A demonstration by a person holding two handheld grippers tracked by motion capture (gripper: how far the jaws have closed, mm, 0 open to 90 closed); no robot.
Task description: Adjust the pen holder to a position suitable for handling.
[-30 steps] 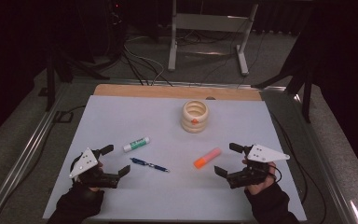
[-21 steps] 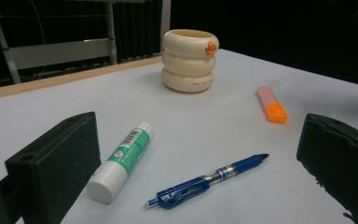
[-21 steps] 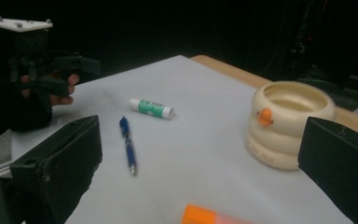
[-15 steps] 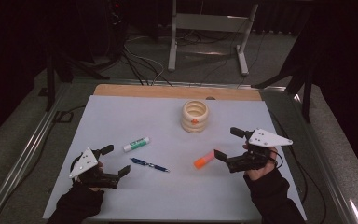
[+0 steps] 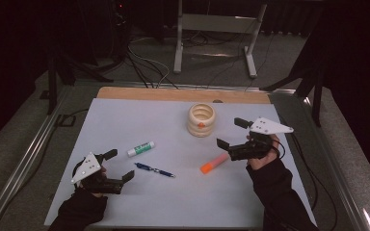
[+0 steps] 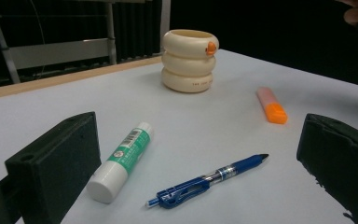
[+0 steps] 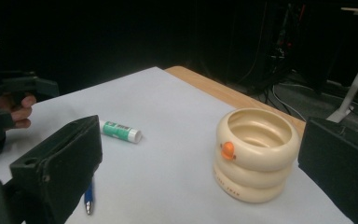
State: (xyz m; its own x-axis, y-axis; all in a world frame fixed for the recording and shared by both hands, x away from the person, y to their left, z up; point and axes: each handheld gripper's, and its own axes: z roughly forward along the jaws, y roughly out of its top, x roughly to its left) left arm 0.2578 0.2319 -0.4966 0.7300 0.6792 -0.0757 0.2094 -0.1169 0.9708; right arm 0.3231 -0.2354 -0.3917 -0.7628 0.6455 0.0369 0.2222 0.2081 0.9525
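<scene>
The right gripper (image 5: 231, 134) hangs with its jaws wide apart, holding nothing, just above the orange marker (image 5: 214, 163) near the worktop (image 5: 125, 115) middle. The left gripper (image 5: 118, 166) is spread wide too, by the near edge. One marker, one blue pen (image 5: 155, 170), one glue stick (image 5: 140, 148), one cream cup (image 5: 201, 119) — with bare room between them.

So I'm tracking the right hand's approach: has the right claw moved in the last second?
Yes. The right claw has moved up the table and leftward, from below the orange highlighter toward the cream ringed holder.
</scene>
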